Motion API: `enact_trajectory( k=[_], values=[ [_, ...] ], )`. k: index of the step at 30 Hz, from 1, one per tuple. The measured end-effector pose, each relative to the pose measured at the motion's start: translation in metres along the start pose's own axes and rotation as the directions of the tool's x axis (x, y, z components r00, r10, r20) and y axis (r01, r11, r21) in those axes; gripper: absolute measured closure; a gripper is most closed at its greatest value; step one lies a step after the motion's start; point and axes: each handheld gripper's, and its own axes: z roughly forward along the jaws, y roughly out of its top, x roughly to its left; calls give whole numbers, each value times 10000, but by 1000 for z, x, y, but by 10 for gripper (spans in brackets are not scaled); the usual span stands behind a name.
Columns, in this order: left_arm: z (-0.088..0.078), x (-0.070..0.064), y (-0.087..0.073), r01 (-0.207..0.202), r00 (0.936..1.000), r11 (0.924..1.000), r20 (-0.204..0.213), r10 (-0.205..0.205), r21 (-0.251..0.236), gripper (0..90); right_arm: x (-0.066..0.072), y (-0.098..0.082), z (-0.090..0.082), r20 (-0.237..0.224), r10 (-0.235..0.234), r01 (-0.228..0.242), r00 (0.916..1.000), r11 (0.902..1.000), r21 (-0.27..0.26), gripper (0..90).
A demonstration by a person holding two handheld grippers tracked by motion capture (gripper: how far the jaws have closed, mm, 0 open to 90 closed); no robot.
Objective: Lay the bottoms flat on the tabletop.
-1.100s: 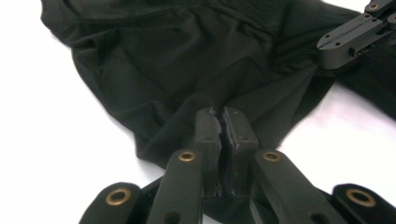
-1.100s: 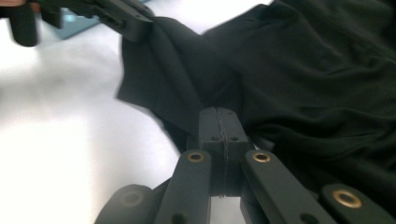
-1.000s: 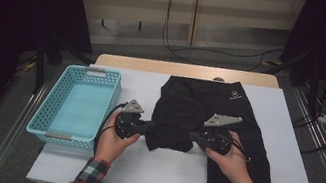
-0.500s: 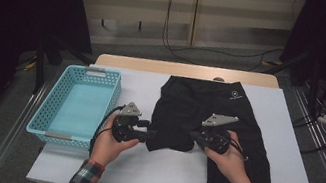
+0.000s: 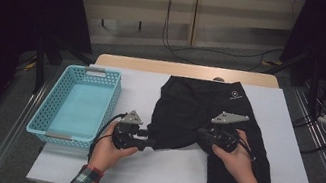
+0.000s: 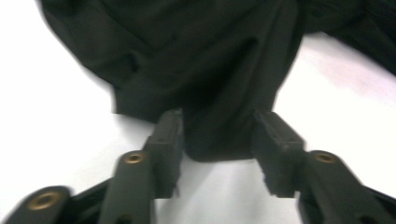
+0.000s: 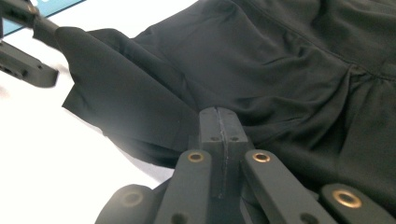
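One pair of black pants (image 5: 207, 114) lies on the white table (image 5: 162, 172). Its folded corner sits between the left gripper's (image 6: 217, 135) jaws, which are apart and have just been closing. The right gripper (image 7: 218, 122) pinches the cloth tight. One blue basket (image 5: 80, 102) stands beside the pants.

The black garment (image 5: 207, 114) covers the right middle of the bench (image 5: 166, 178); the surface beneath is hidden. Its lower hem near the front edge merges with shadow. In the left tool (image 6: 217, 135) view the picture is blurred, and cloth edges run off the top. Whether the right tool (image 7: 218, 122) pinches cloth cannot be told; its tips hide the contact.
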Motion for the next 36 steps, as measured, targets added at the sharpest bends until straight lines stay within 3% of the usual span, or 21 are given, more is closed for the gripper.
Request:
enact_trajectory(
  k=[5, 12, 14, 15, 18, 24, 32, 36],
  values=[
    [10, -2, -1, -66, 9999, 9987, 87, 61, 507, 680, 2, 1, 0, -16, -20, 19, 10000, 9999, -103, 900],
    [14, 0, 0, 29, 9995, 9970, 324, -54, 770, 881, 1, 1, -1, -34, 1, -2, 10000, 9998, -202, 900],
    [13, -2, 2, 56, 9998, 9965, 199, -73, 828, 897, 1, 1, -1, -69, -30, 29, 10000, 9998, -176, 900],
    [10, -2, 4, 30, 9999, 9974, 156, -41, 717, 899, 2, 1, -2, -80, -45, 44, 10000, 9998, -180, 900],
    [-6, -1, 13, 476, 9980, 9988, 411, -471, -130, 900, 2, 2, -3, -126, -60, 57, 9999, 9997, -221, 900],
    [-36, 7, 21, 969, 9949, 9902, 369, -937, -1008, 900, 7, 3, -2, -447, -137, 121, 9989, 9993, -353, 900],
    [-48, 18, 18, 1279, 9918, 9857, 60, -1280, -1097, 900, 29, 8, 7, -1061, -757, 736, 9915, 9970, -237, 900],
    [-51, 22, 15, 1459, 9891, 9842, -57, -1472, -1001, 900, 34, 5, 10, -1220, -847, 842, 9889, 9964, -96, 818]
  ],
)
